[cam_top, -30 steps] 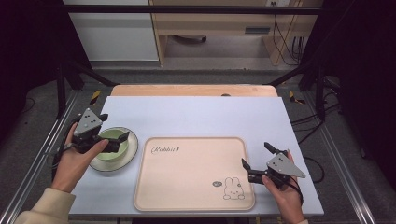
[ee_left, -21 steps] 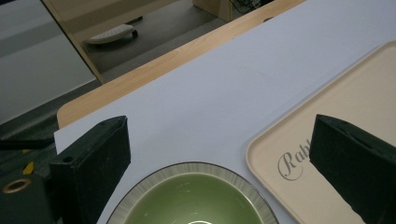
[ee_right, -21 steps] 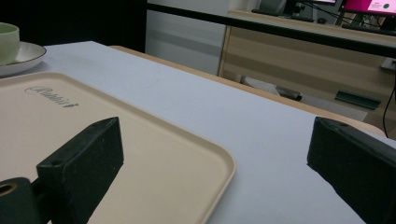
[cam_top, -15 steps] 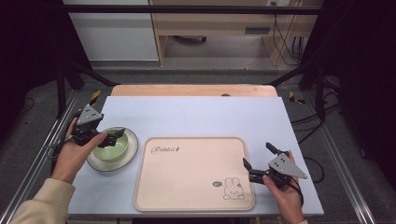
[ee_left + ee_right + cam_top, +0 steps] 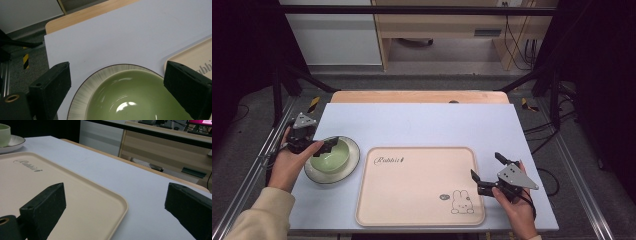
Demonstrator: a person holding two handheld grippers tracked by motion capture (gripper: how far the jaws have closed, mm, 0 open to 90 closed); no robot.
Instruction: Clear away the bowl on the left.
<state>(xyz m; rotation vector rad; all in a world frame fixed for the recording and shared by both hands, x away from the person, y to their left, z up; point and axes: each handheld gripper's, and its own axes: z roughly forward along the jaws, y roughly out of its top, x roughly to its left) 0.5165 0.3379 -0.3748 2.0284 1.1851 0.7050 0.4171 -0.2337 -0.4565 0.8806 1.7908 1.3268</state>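
A green bowl (image 5: 331,157) sits on a striped-rim plate (image 5: 319,176) at the table's left. My left gripper (image 5: 326,145) is held at the bowl's left edge, open. In the left gripper view its jaws stand wide apart above the bowl (image 5: 135,100) and the plate (image 5: 81,93), touching neither. A beige tray (image 5: 419,185) with a rabbit drawing lies in the middle. My right gripper (image 5: 485,167) is open at the tray's right edge. In the right gripper view its jaws straddle the tray's corner (image 5: 110,202), with nothing between them.
The white tabletop (image 5: 432,125) stretches behind the tray, with a wooden strip (image 5: 417,96) along its far edge. Metal frame rails run along both sides. The bowl (image 5: 3,133) and the plate (image 5: 15,143) appear far off in the right gripper view.
My left gripper has drawn back a little toward the far left, from over the plate to the bowl's edge. The right gripper has barely moved.
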